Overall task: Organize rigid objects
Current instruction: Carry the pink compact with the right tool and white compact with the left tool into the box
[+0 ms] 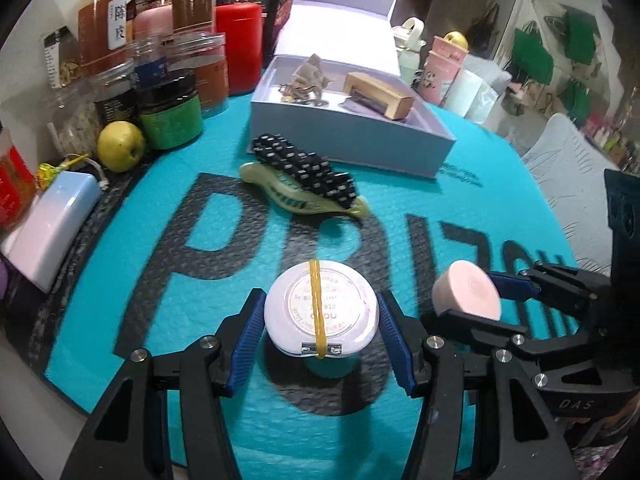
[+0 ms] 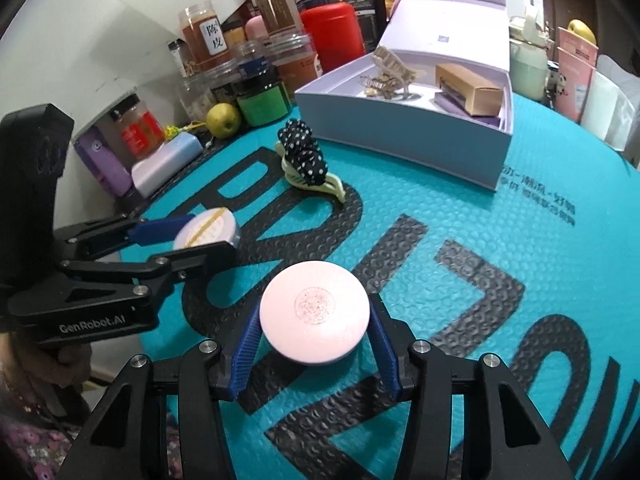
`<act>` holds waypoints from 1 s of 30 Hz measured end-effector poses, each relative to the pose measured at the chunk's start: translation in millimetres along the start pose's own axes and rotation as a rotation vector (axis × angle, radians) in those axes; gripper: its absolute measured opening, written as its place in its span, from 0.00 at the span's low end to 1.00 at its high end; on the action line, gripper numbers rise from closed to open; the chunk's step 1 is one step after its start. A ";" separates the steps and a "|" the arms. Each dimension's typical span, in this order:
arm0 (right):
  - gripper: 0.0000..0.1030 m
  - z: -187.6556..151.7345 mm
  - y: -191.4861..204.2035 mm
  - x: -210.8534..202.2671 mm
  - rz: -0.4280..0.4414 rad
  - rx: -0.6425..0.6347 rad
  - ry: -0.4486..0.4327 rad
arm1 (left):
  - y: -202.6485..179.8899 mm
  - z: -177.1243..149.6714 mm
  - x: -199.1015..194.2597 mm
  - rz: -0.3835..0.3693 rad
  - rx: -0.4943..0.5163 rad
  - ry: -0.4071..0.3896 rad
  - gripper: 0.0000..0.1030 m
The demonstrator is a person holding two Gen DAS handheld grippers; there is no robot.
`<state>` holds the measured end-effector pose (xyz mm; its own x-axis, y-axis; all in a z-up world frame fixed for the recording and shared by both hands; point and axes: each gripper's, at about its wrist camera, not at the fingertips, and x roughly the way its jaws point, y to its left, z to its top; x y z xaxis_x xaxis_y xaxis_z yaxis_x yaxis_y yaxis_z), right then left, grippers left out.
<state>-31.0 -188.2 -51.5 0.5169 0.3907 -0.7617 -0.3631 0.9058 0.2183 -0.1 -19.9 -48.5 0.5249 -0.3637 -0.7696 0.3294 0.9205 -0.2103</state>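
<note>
Left wrist view: left gripper (image 1: 322, 322) at lower centre, blue pads (image 1: 250, 340) pressed on both sides of a round white case (image 1: 321, 314) with a yellow rubber band (image 1: 317, 312) running across its lid. Case looks lifted, its shadow falls on the teal mat (image 1: 120, 280) beneath. Right gripper (image 1: 466, 298) enters from the right edge, jaws closed on a pink round compact (image 1: 466, 294). Mid-frame, above the case: a green hair claw (image 1: 304, 196) with a black polka-dot scrunchie (image 1: 304, 170) lying on it. Upper centre: open lavender box (image 1: 352, 140), lid tilted back, holding a tan cardboard box (image 1: 380, 94) on the right and a wooden model (image 1: 310, 82) on the left. Upper left: cluster of jars (image 1: 104, 32), a red canister (image 1: 239, 46), a green-yellow apple (image 1: 121, 146). Left edge: pale blue block (image 1: 52, 224).

Right wrist view: right gripper (image 2: 314, 324) at lower centre, pads touching the pink round compact (image 2: 314, 312) on either side, medium gap set by the compact. No earlier frame to compare. Left gripper (image 2: 200, 236) comes in from the left edge, holding the round white case (image 2: 206, 232) at mid-left. Hair claw (image 2: 316, 186) and scrunchie (image 2: 302, 152) sit above centre on the mat (image 2: 480, 280). Lavender box (image 2: 408, 136) upper right of centre, tan cardboard box (image 2: 468, 90) inside at its right. Jars (image 2: 204, 38), canister (image 2: 332, 36) and apple (image 2: 223, 120) along the upper left.
</note>
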 end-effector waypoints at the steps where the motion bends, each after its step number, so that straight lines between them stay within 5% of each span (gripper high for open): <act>1: 0.49 0.1 -1.1 -2.2 0.001 0.000 -0.002 | -2.8 0.9 0.0 -0.005 0.000 -0.001 0.54; 30: 0.49 15.3 -39.7 -49.0 -0.032 0.006 -0.014 | -62.0 40.7 2.2 -0.060 0.114 -0.007 0.54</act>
<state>-30.0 -240.8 -13.6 0.5392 0.3641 -0.7595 -0.3416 0.9188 0.1979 12.5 -83.6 -12.6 0.5066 -0.4186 -0.7537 0.4469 0.8751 -0.1857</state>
